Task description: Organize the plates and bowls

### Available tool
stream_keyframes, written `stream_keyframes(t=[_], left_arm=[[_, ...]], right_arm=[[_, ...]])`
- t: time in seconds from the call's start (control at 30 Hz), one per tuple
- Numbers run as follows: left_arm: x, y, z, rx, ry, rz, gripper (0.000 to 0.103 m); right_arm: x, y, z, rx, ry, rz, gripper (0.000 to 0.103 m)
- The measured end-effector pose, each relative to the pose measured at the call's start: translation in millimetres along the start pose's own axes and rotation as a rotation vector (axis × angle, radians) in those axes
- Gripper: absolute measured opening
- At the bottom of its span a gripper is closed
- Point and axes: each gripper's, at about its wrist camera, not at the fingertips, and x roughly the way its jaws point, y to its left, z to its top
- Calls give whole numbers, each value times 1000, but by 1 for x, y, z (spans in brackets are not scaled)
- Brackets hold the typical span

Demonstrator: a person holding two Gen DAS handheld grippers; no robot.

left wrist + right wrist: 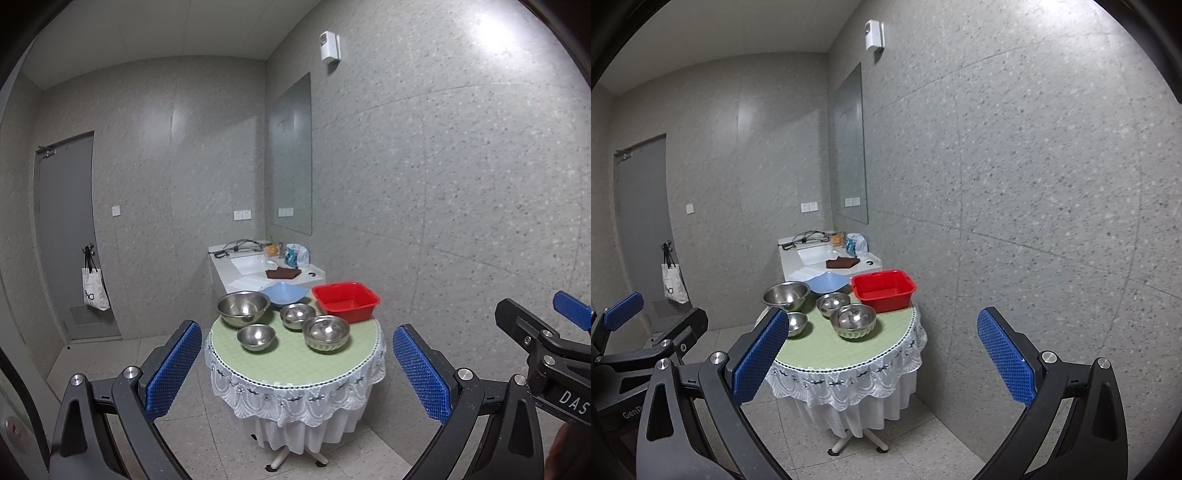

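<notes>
A small round table (291, 363) (820, 350) with a green mat stands ahead, well beyond both grippers. On it are a large steel bowl (243, 307) (786, 294), three smaller steel bowls (256, 336) (297, 315) (325, 333), a blue square plate (283, 292) (827, 282) and a red plastic basin (345, 301) (883, 290). My left gripper (297, 373) is open and empty. My right gripper (882, 362) is open and empty; it also shows at the right edge of the left wrist view (546, 332).
A white sink counter (229, 266) (790, 254) with cables, a brown cloth and a bag stands behind the table. A speckled wall runs along the right. A grey door (64, 236) with a hanging tote bag is at the left. Tiled floor surrounds the table.
</notes>
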Motion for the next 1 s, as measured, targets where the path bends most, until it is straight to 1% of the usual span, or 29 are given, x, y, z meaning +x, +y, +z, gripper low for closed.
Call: stream_keyframes(t=[0.13,0.23,0.43,0.6,0.7,0.83,1.0], left_arm=[[42,23,6,0,20,-8,102],[79,49,12,7,24,-23,102],[157,114,38,31,27,-57,102],[221,171,56,31,47,-71,102],[258,197,65,21,70,-77,102],[307,218,78,9,93,-80,102],[381,234,90,-7,139,-71,102]], right_arm=[[38,23,0,5,20,-1,103],[66,44,1,10,30,-10,103],[131,93,13,43,43,-48,103],[178,125,23,63,52,-67,103],[212,142,28,61,80,-70,103],[254,159,34,54,100,-78,103],[313,175,37,37,134,-67,103]])
